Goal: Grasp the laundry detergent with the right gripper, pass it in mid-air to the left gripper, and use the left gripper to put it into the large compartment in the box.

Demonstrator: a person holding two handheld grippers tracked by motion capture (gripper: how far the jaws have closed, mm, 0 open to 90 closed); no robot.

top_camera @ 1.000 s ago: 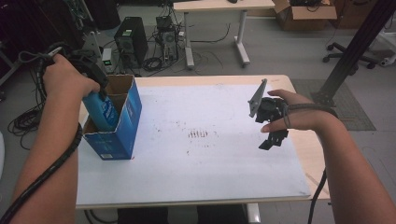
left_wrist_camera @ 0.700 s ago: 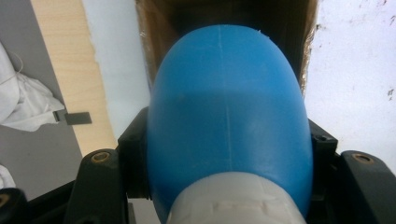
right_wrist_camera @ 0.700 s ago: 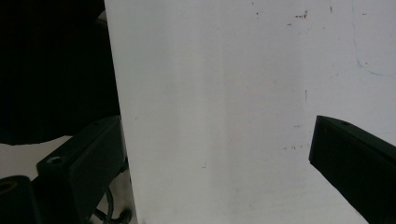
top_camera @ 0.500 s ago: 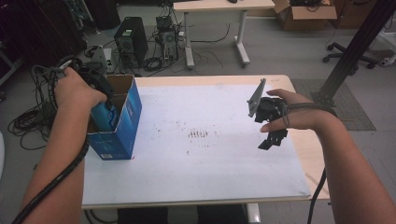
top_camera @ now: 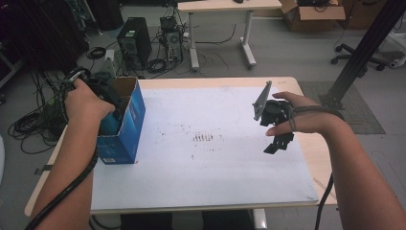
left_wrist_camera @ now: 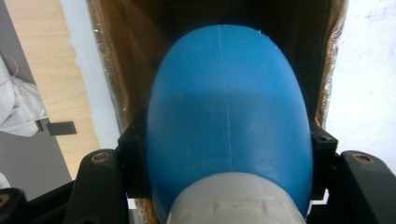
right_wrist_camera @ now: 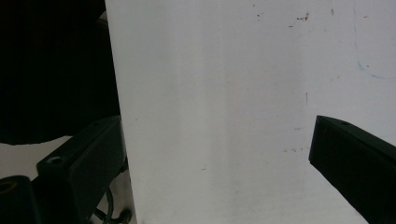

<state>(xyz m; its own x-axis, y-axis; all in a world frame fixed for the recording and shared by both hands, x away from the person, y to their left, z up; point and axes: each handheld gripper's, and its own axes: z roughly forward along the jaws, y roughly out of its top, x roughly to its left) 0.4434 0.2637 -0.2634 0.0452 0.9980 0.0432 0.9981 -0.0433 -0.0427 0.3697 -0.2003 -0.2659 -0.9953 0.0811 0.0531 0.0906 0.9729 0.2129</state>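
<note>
A smooth blue plastic bottle with a white cap (left_wrist_camera: 229,121) sits clenched in the left gripper (left_wrist_camera: 229,154) jaws, inside the open blue cardboard box (top_camera: 129,122) at the bench's (top_camera: 210,177) left edge. The right gripper (right_wrist_camera: 224,158) jaws stand released, empty.

No word, number or brand could be made out anywhere. The blue box (top_camera: 125,125) at the left edge of the desk (top_camera: 206,187) carried pale print low on its side, but it was too small and blurred to read. The blue bottle (left_wrist_camera: 229,116) inside that box showed a plain skin with just a mould seam down the middle, no label facing the left gripper view. On the white sheet (top_camera: 210,110) to the right of the box there were dark smudges and faint pen strokes near the middle, none forming letters; the right gripper view gave specks and a faint blue curve, nothing legible.
</note>
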